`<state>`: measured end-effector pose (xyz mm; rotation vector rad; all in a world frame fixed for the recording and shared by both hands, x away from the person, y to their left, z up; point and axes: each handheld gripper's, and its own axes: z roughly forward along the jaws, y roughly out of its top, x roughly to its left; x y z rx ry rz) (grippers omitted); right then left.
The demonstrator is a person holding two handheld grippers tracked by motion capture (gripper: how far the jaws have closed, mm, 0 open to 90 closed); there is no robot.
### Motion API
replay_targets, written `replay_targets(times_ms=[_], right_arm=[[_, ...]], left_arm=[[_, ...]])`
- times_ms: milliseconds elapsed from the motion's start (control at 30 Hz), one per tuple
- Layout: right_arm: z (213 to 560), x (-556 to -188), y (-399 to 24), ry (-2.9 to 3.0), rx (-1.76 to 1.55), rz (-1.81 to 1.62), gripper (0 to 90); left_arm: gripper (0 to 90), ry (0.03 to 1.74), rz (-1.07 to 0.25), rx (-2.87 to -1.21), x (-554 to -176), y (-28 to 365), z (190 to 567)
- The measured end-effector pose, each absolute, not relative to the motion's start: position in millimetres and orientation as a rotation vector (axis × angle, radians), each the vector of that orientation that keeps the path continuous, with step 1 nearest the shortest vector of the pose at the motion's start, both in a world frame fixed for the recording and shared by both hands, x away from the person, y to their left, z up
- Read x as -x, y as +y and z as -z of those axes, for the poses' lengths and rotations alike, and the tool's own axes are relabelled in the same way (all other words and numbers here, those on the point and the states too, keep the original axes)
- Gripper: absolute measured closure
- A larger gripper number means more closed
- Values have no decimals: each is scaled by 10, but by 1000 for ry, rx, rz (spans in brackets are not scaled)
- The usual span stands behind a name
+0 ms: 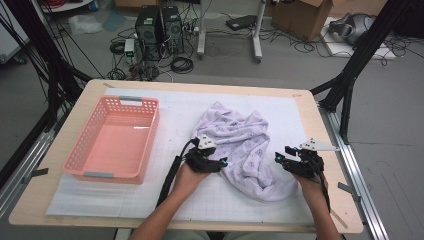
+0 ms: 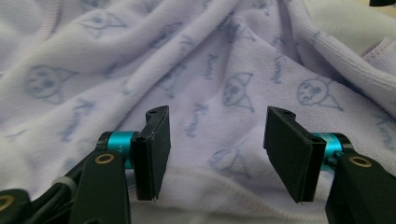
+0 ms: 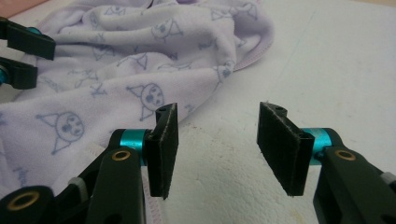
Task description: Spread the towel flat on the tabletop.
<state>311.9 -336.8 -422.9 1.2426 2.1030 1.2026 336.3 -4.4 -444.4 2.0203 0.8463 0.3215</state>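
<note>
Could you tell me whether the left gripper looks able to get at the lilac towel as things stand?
Probably yes: the left gripper has its jaws open right over the lilac towel, with nothing between them.

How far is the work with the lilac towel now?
Done: nothing visible; the lilac towel lies crumpled on the white mat. In hand: the left gripper and right gripper flank it, fingers open, gripping nothing. Left: probably grasping it, perhaps for the empty pink basket.
</note>
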Motion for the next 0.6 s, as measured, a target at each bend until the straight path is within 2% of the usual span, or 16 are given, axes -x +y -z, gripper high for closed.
replay_targets(times_ms=[67,100,267,333,367,400,467,600], right_arm=[[4240,-3125,-3362,2107,-1245,-1200,478],[4240,-3123,-3361,2102,-1255,-1203,478],[4206,-3120,-3369,2055,-1295,-1277,485],[4196,-3115,-3363,2055,-1291,-1285,489],[4197,-3116,-3359,2054,-1284,-1284,489],[4200,-3116,-3357,2061,-1284,-1277,489],[4203,-3108,-3353,2062,-1291,-1276,489],[4204,-3079,-3351,2047,-1310,-1307,493]], left_arm=[[423,823,-335,-2081,-3339,-155,4503],[419,790,-396,-2121,-3305,-221,4508],[485,795,-406,-2115,-3286,-277,4509],[563,808,-403,-2105,-3292,-280,4506],[644,820,-407,-2099,-3300,-275,4502],[799,830,-404,-2091,-3316,-262,4504],[851,865,-365,-2069,-3339,-234,4503],[858,942,-348,-2037,-3343,-57,4444]])
